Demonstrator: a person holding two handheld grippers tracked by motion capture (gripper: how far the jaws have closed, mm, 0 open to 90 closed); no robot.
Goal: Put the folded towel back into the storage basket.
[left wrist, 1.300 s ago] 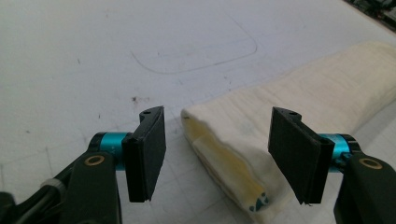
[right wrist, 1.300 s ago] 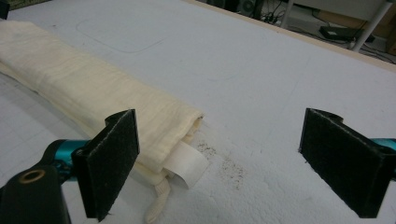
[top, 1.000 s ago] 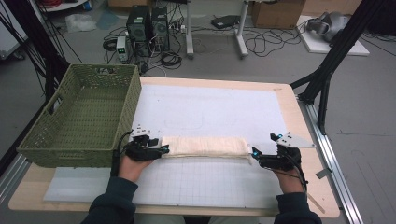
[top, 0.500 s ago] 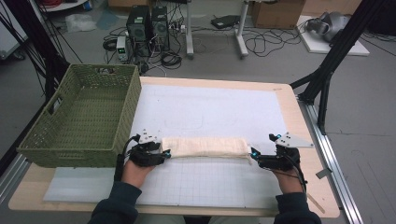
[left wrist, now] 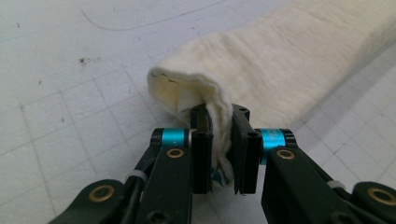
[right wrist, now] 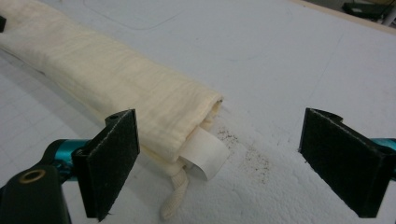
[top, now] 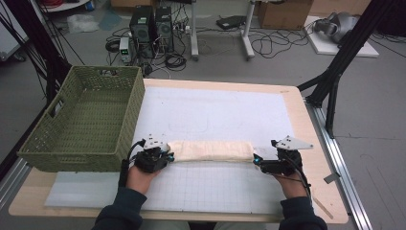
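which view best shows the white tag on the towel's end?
Right gripper view. The white tag curls out of the folded cream towel end, between the right gripper's open jaws, beside a loop of cord. High view: too small to tell. Left gripper view: the towel's other end, pinched in the left gripper.

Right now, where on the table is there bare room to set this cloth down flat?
Bare mat lies beyond the rolled cloth, between the basket and the table's right edge; another strip lies nearer the person. Crowded: the cloth's ends, at the left gripper and right gripper.
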